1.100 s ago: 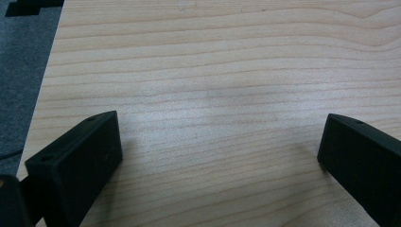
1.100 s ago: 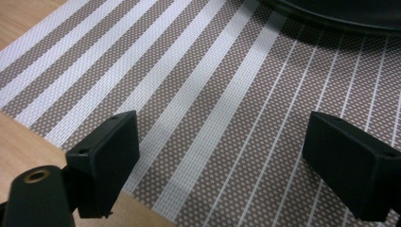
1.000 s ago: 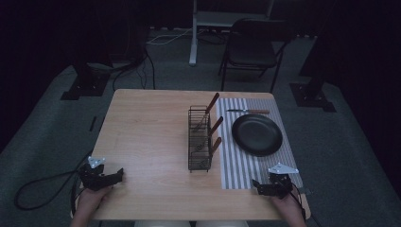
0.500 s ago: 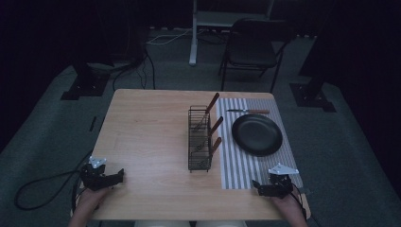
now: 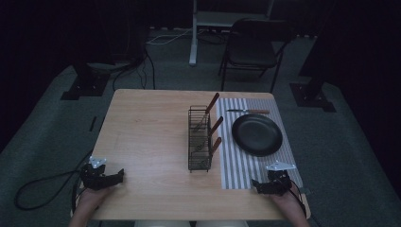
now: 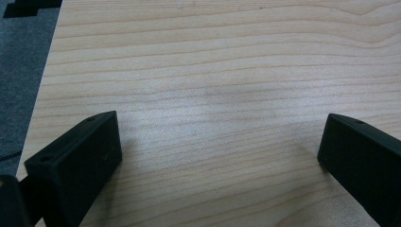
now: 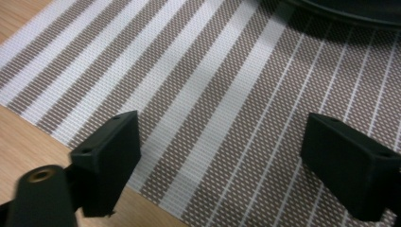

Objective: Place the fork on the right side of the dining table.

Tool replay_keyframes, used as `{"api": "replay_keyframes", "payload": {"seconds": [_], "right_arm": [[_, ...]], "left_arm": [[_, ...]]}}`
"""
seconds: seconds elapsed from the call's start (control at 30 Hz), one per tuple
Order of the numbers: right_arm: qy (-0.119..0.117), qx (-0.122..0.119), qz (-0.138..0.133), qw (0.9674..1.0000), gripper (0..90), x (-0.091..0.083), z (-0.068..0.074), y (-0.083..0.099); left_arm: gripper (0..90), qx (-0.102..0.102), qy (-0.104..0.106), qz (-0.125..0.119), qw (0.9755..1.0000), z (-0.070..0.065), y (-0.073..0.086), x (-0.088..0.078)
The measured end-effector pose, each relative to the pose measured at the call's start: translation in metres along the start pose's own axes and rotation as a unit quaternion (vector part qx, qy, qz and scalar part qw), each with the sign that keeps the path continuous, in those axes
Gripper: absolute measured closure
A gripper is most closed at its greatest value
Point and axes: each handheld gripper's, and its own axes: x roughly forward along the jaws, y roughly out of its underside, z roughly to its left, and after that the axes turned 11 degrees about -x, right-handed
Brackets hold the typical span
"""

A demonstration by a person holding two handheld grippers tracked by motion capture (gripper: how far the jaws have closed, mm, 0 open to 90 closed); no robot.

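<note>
A black wire rack [image 5: 199, 139] stands mid-table with three wooden-handled utensils [image 5: 215, 126] sticking out of it. To its right a striped placemat [image 5: 238, 163] carries a black plate [image 5: 257, 134], and a wooden-handled knife [image 5: 248, 111] lies beyond the plate. My left gripper [image 5: 118, 176] rests at the near left corner, open over bare wood [image 6: 220, 130]. My right gripper [image 5: 257, 186] sits at the mat's near edge, open with nothing between its jaws [image 7: 220, 127]. The plate's rim [image 7: 350, 12] shows ahead of it.
The wooden table [image 5: 151, 127] is bare on its left half. A folding chair [image 5: 253, 52] and a stand's white post [image 5: 193, 33] are beyond the far edge. A cable [image 5: 42, 187] trails off the left gripper onto the floor.
</note>
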Motion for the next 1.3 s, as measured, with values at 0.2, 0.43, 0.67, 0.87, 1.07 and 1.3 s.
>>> {"api": "replay_keyframes", "payload": {"seconds": [0.2,0.43,0.67,0.87,1.07,1.3], "right_arm": [[-0.017,0.007,-0.008,0.9998,14.2,-0.001,0.0,-0.005],[-0.034,0.014,-0.017,0.9992,14.9,-0.008,-0.001,-0.013],[-0.039,0.004,-0.016,0.9991,16.0,-0.011,0.0,-0.022],[-0.042,0.007,-0.03,0.9987,16.2,-0.014,-0.001,-0.031],[-0.041,0.005,-0.035,0.9985,16.3,-0.016,-0.004,-0.039],[-0.047,0.009,-0.047,0.9978,16.3,-0.019,-0.01,-0.052]], "left_arm": [[0.6,0.0,0.0,0.0,1.0,0.0,0.0,0.0],[0.6,-0.001,0.0,-0.001,1.0,0.0,0.0,0.0],[0.6,-0.001,0.0,-0.001,1.0,0.0,0.0,0.0],[0.6,-0.001,0.0,-0.001,1.0,0.0,0.0,0.0],[0.6,-0.001,0.0,-0.001,1.0,0.0,0.0,0.0],[0.6,-0.001,0.0,-0.001,1.0,0.0,0.0,0.0]]}}
